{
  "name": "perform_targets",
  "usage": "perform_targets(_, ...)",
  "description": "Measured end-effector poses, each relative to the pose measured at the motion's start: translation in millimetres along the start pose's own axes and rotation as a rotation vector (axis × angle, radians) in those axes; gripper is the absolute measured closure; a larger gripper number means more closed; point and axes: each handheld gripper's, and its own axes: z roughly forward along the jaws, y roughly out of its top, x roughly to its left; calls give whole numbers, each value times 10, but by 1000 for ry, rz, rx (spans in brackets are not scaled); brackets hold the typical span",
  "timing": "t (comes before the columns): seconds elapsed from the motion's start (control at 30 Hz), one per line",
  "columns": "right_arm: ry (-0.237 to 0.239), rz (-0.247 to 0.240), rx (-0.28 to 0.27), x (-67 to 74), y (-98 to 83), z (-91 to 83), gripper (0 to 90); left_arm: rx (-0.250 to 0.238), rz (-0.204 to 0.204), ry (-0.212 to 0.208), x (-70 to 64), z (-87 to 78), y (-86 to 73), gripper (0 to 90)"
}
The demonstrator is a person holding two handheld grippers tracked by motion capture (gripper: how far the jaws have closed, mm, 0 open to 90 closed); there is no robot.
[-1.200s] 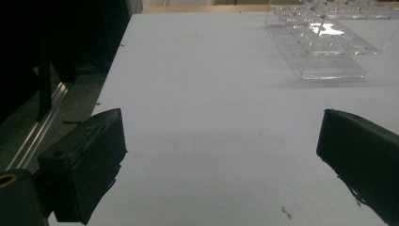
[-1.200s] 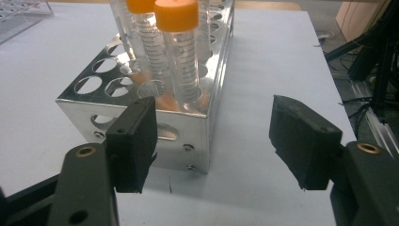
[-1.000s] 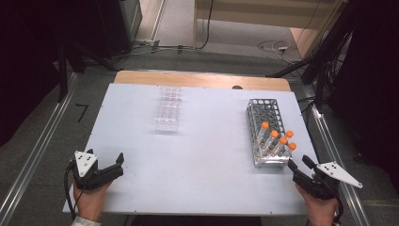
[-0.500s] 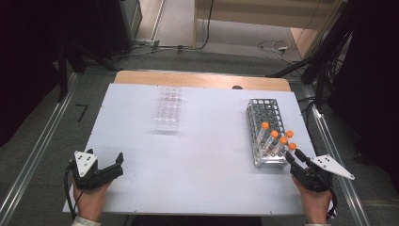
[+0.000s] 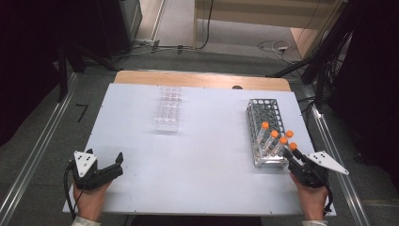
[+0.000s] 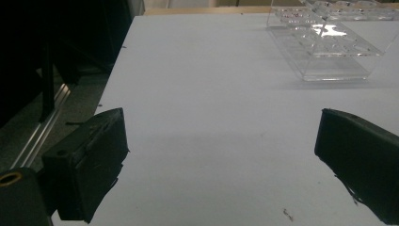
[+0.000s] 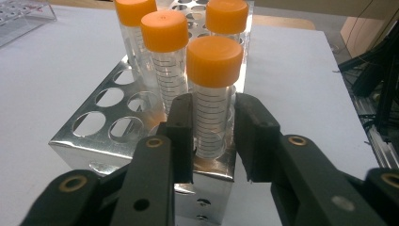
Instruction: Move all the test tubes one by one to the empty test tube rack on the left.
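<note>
In the right gripper view, the right gripper has its jaws narrowly flanking the nearest orange-capped tube in the metal rack; contact is unclear. Lower left of the high view, the left gripper rests jaws wide on the bench.

The left tongs rest wide open near the table's front-left corner, while the right tongs are narrowed, not quite closed.

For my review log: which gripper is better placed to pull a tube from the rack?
Right gripper: its jaws already flank the nearest orange-capped tube. Left gripper sits far across the table.
</note>
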Motion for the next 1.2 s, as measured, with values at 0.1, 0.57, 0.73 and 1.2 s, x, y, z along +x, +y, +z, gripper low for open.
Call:
perform_targets(0.1, 3, -11, 4, 22, -4, 19, 709, 2, 0, 0, -4, 0, -1, 30)
perform_targets(0.57, -18, 5, -93, 38, 216, -205, 712, 19, 2, -15, -28, 6, 6, 40)
perform_targets(0.73, -15, 13, -122, 25, 278, -307, 713, 10, 3, -16, -31, -13, 14, 40)
perform_targets(1.2, 52, -8, -137, 178, 350, -473, 715, 7, -32, -131, -54, -41, 57, 38)
